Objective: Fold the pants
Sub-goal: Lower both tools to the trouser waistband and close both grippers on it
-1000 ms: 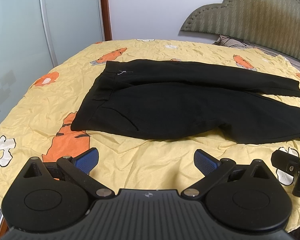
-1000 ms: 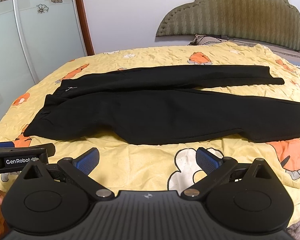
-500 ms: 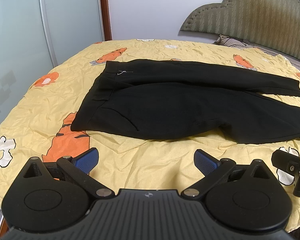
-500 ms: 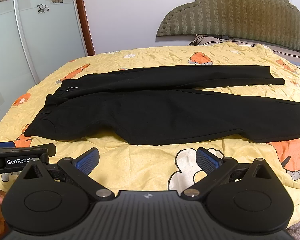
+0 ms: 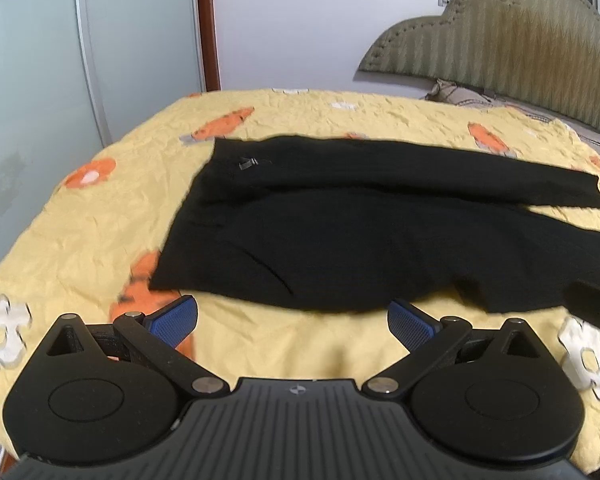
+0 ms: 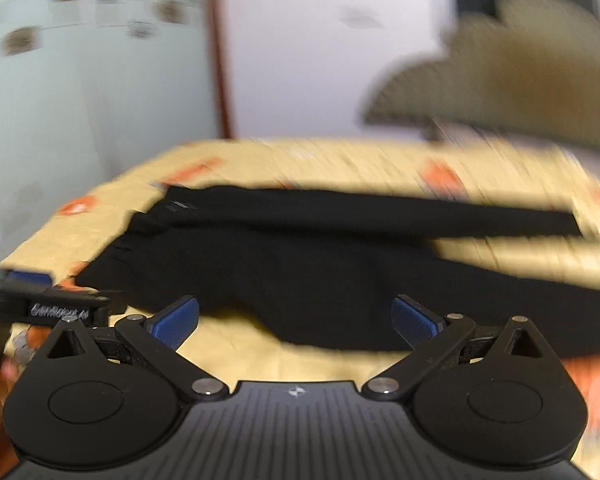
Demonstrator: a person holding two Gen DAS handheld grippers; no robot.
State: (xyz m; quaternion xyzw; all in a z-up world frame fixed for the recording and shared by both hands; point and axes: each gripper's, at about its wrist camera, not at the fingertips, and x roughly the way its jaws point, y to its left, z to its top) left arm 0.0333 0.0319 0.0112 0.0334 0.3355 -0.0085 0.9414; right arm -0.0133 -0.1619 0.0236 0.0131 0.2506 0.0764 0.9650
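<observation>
Nearest the lens in the left wrist view, the left gripper (image 5: 293,318) has its jaws spread wide and released, the blue pads (image 5: 175,317) hanging over bare bedspread just short of the garment's near hem. The right gripper (image 6: 295,318) likewise has its jaws parted and grasps nothing; its view is smeared with motion blur, so fine detail there cannot be read. At about nine o'clock in the right wrist view the other tool's black body with white lettering shows, and at three o'clock in the left wrist view a dark piece of the right tool pokes in. Just beyond both sets of jaws, from roughly ten to three o'clock, lie the black pants (image 5: 364,236), spread flat on the yellow bedspread (image 5: 100,216) with its orange carrot and white flower print. The waistband (image 5: 192,216) sits toward nine o'clock and the two legs run off toward three o'clock, the far leg lying apart from the near one with a wedge of yellow between them near the cuffs. Farther back, toward one o'clock, stands the padded headboard (image 5: 512,40), and toward ten o'clock a frosted sliding door (image 5: 40,80). By the look of it no fold has been made: the garment lies full length, and bringing one leg over the other, then folding along the length, all remains to be done.
</observation>
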